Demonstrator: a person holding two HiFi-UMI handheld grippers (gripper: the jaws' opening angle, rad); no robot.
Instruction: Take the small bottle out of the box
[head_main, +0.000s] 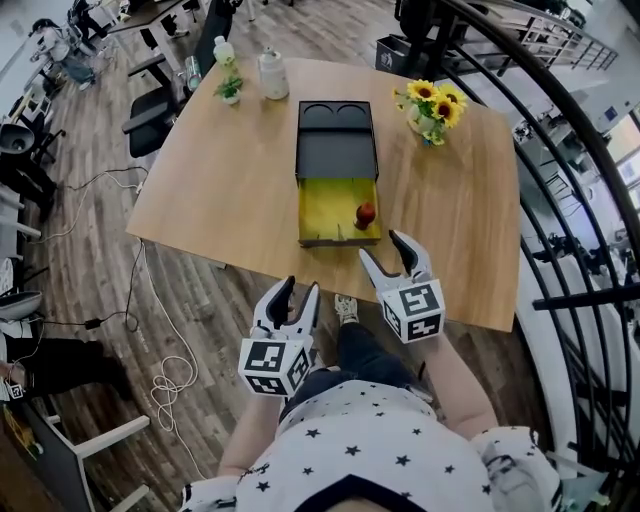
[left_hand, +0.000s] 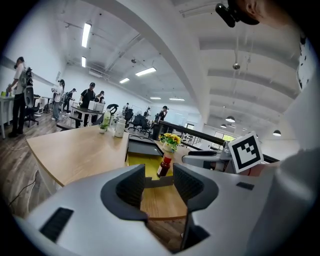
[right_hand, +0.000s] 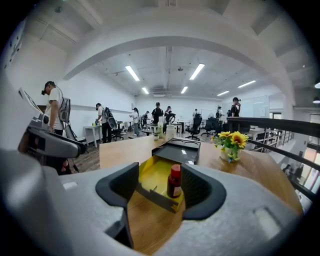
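You stand at the near edge of the wooden table (head_main: 230, 190) with both tools raised and nothing in either. The small bottle (head_main: 365, 214) stands upright just right of centre in the head view, inside the box (head_main: 337, 150), against the right wall of its pulled-out yellow tray (head_main: 322, 212).

The right gripper (head_main: 379, 244), just below the tray in the frame, has its jaws spread wide and lined up on the bottle, which seems to be why you hold it level and pointed forward. The left gripper (head_main: 302, 285), lower left of centre and just off the table's edge, is also parted and looks held back in reserve.

The bottle has a dark, glossy body and a round red cap. The box is matt black and flat-topped, the tray thin-walled and bright, and the table is smooth pale wood.
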